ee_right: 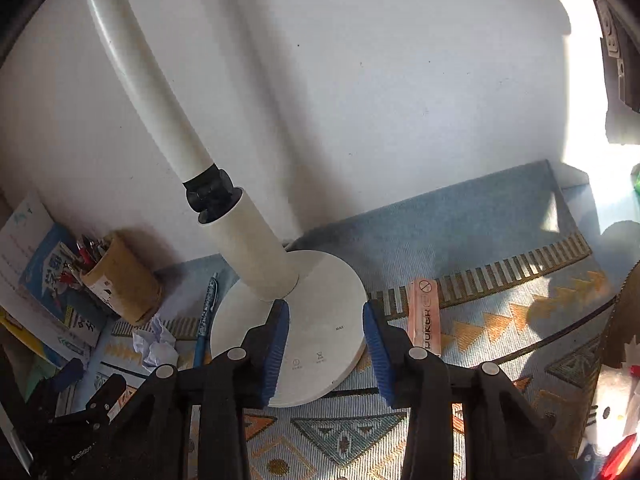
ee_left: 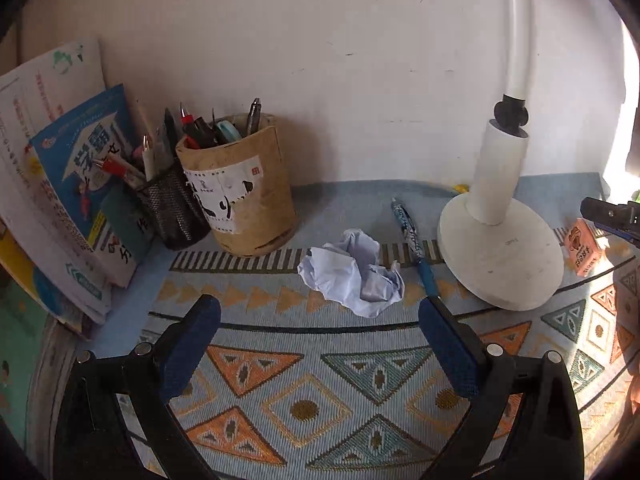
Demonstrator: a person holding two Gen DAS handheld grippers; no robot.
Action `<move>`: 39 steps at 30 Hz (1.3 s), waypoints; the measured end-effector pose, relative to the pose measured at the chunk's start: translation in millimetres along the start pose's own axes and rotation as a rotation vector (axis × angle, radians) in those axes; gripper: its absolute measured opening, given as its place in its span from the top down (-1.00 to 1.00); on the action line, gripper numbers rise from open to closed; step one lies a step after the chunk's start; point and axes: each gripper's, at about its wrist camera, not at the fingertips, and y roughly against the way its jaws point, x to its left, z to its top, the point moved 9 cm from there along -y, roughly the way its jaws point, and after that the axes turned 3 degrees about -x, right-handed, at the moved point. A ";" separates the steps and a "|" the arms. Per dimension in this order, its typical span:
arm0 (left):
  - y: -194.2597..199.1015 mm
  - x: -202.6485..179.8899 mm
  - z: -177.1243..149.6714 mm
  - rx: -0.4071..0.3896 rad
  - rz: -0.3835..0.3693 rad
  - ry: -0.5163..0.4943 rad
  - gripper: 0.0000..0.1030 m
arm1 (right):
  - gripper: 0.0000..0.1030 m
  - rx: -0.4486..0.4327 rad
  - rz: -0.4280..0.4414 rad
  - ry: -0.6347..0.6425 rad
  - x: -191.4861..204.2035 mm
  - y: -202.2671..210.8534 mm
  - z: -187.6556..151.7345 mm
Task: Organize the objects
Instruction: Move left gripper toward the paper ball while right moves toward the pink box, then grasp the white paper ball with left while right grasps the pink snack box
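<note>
White crumpled paper (ee_left: 352, 276) lies on our patterned mat (ee_left: 304, 392) beside a pen (ee_left: 414, 246), just beyond our left gripper (ee_left: 320, 332), spread wide and empty; our right gripper (ee_right: 326, 350), parted and empty, hovers over the lamp base (ee_right: 320, 300).

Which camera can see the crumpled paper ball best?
The left wrist view. The paper ball lies whole and large in the middle, just ahead of the open left tongs, beside the blue pen. In the right wrist view it is small, near the left edge, by the cup.
</note>
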 end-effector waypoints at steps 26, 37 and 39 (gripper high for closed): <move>-54.1 -14.5 -3.4 0.047 -0.201 0.070 -0.92 | -0.23 -0.003 -0.474 0.035 -82.1 -25.7 -8.7; -73.9 -19.7 -6.9 0.096 -0.185 0.083 0.04 | 0.22 0.056 -0.424 0.008 -85.9 -37.0 -16.4; -68.9 -20.8 -11.2 0.111 -0.223 0.093 0.05 | 0.22 0.036 -0.382 0.010 -76.4 -29.9 -16.6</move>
